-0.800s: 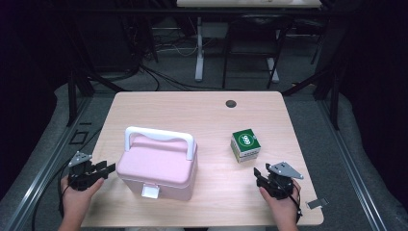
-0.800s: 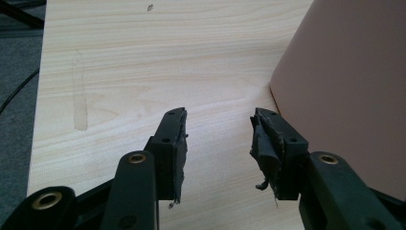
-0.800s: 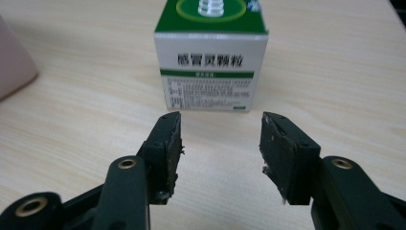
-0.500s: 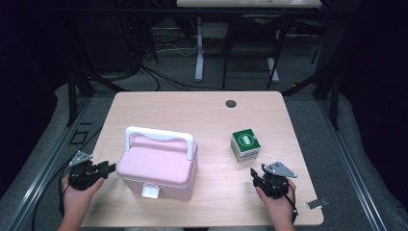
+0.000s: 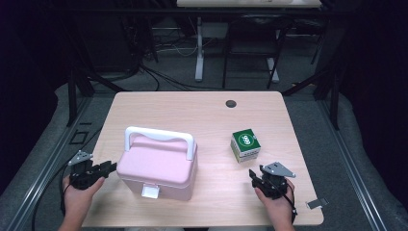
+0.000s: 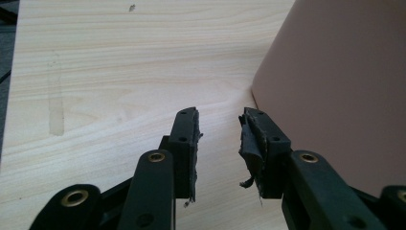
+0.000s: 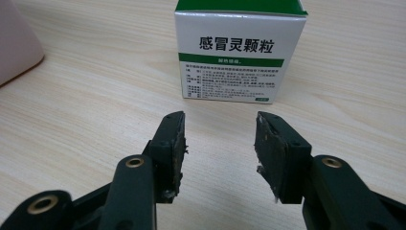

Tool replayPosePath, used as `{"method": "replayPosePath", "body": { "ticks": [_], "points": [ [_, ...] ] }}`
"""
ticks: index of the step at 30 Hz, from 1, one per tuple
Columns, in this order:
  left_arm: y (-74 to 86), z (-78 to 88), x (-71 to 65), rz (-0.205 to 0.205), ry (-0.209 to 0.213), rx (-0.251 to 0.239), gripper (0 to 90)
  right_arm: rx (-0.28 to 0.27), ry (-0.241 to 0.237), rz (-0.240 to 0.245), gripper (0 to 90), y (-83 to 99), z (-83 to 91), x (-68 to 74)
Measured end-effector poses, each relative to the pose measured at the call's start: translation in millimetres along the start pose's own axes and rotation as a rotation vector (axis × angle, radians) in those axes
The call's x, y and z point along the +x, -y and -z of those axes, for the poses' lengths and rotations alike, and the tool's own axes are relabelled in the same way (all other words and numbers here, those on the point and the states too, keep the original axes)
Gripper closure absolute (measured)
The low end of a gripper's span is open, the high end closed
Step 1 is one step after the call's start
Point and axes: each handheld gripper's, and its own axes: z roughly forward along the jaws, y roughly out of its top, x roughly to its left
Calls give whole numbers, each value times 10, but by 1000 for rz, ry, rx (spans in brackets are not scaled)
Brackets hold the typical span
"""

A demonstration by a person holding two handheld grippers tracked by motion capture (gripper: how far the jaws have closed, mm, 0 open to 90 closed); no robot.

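A pink lidded box [image 5: 159,163] with a white handle [image 5: 160,136] and a white front latch [image 5: 150,191] stands left of centre on the wooden table [image 5: 192,115]. My left gripper [image 5: 109,167] is open just left of it, pointing at its side wall. The left gripper view has the open jaws [image 6: 219,129] empty, with the pink wall [image 6: 344,86] close on the right. A small green and white carton [image 5: 246,145] sits to the right. My right gripper [image 5: 253,174] is open a short way in front of it. Its jaws [image 7: 219,129] face the carton's printed side [image 7: 239,52].
A dark round grommet [image 5: 231,103] is set in the table near its far edge. A small metal clip [image 5: 316,203] lies by the front right corner. A corner of the pink box [image 7: 16,43] appears at the left of the right gripper view. Dark floor and desk legs surround the table.
The right gripper has edged slightly to the left. The left gripper, the pink box and the carton stay where they were.
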Motion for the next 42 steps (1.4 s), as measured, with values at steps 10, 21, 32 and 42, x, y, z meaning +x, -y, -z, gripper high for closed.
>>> {"method": "replayPosePath", "body": {
  "ticks": [10, 21, 32, 42],
  "points": [
    [-23, -43, -103, -22, 45, 15, 733, -1, -19, -6, 543, -18, -3, 64],
    [-57, -65, -247, -66, 79, 26, 811, -9, -46, 36, 531, -47, -10, 206],
    [-79, -92, -360, -105, 116, 27, 882, -17, -89, 55, 572, -73, -28, 333],
    [-82, -81, -390, -111, 106, 31, 892, -20, -131, 41, 579, -75, -57, 367]
  ]
}}
